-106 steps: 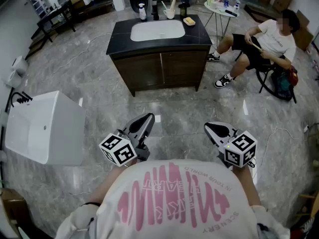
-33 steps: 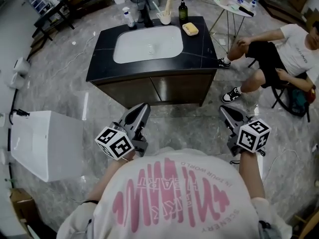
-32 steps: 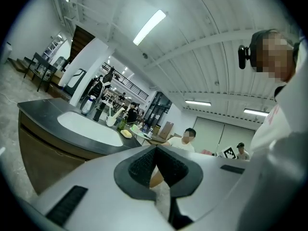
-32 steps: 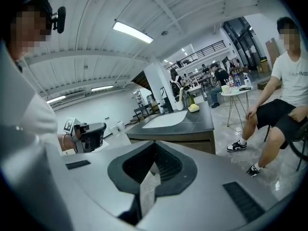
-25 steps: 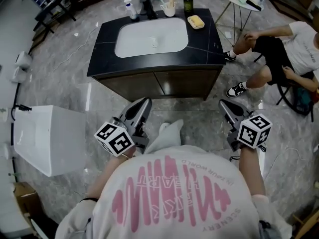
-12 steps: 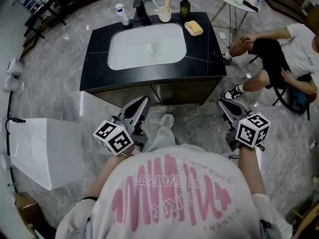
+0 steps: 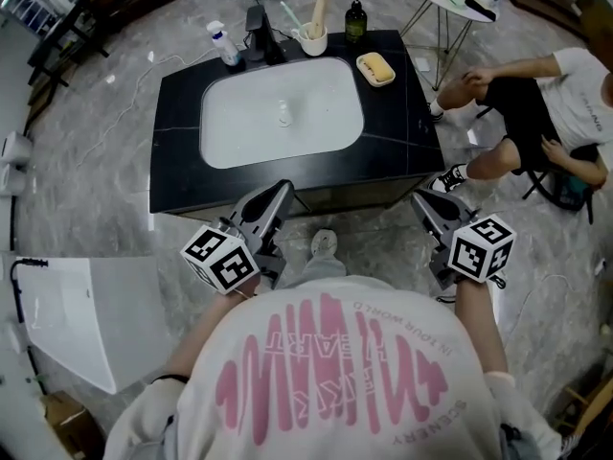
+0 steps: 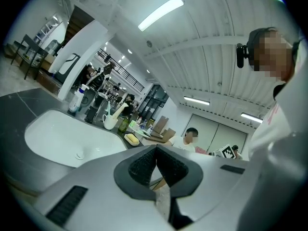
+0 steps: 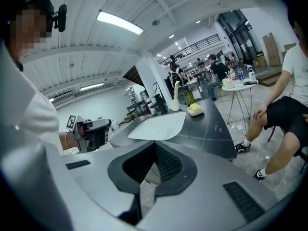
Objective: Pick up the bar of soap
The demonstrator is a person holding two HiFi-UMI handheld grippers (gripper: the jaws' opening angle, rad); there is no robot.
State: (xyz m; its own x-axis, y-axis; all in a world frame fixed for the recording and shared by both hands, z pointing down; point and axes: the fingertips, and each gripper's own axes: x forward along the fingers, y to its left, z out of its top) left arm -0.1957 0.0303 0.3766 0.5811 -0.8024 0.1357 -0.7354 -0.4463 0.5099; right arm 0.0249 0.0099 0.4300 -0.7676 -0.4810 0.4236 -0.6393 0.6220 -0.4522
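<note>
A yellow bar of soap (image 7: pixel 375 67) lies in a small dish at the back right corner of the black vanity top (image 7: pixel 177 103). It also shows in the left gripper view as a small soap (image 8: pixel 131 139) and in the right gripper view as the soap (image 9: pixel 195 109) beside the basin. My left gripper (image 7: pixel 281 192) is shut and empty, just short of the vanity's front edge. My right gripper (image 7: pixel 420 199) is likewise shut and empty, off the front right corner. In their own views the left gripper (image 8: pixel 156 150) and right gripper (image 9: pixel 155 148) show pads pressed together.
A white basin (image 7: pixel 283 111) fills the middle of the top. Behind it stand a faucet (image 7: pixel 257 27), a white bottle (image 7: pixel 222 44), a cup of brushes (image 7: pixel 312 38) and a dark bottle (image 7: pixel 356 19). A seated person (image 7: pixel 536 103) is at right, a white tub (image 7: pixel 67 314) at left.
I have walked up to the vanity, which now sits closer and lower in the head view. Both grippers stay shut and hold their place in front of me.
</note>
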